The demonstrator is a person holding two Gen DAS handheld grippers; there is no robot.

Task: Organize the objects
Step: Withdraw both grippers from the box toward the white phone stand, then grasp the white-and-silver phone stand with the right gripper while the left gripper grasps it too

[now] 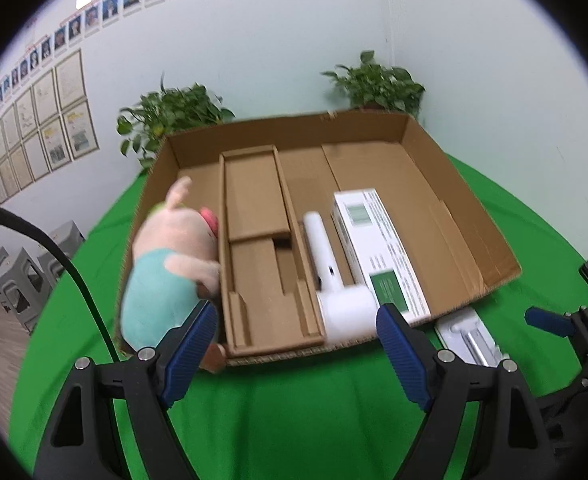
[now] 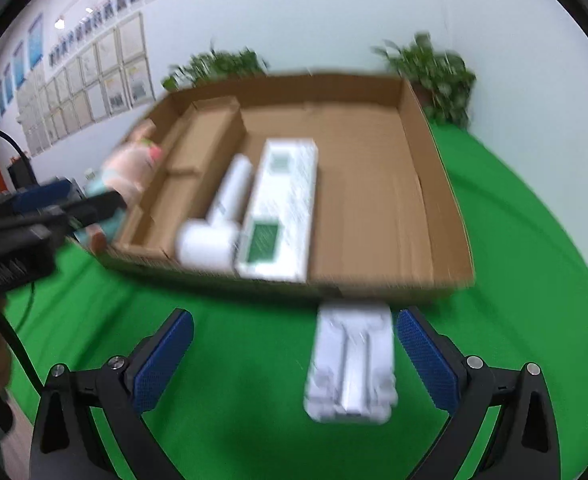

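While both tools hover over the green bench (image 1: 277, 420), neither holds anything. Left tool (image 1: 296, 338): jaws apart, nothing between the pads, aimed at the near wall of the box (image 1: 466, 200). Right tool (image 2: 294, 360): jaws apart, with the white tray (image 2: 352, 360) lying on the bench between them but nearer the right-hand pad; the view is blurred, so contact cannot be confirmed, and the pads do not appear to press on it.

Position of the task's things. A plush pig (image 1: 169, 264) leans at the box's left wall, half over the rim, with a foot reaching the bench. A cardboard insert (image 1: 261, 256) occupies the left part of the box. Beside it lies a white dryer (image 1: 334, 280), head toward the near wall, and just right of that a white carton (image 1: 378, 252). The right part of the box floor is bare. The tray lies outside, just beside the near wall.

Judged step: pick up the tray and place it in the box; the pig probably also needs seating properly.

Risks, as judgements:
- Off-centre closing. With the tray nearer one pad, shutting may push it sideways or twist it rather than clamp it.
- Shallow grip. The tray looks flat and smooth; pads catching only its top edges could let it slip on lifting.
- Wall strike. The tray lies close to the box, so a forward approach could nudge the wall and shift the contents.
- Pig toppling. A knock from the left tool could tip the pig out onto the bench.
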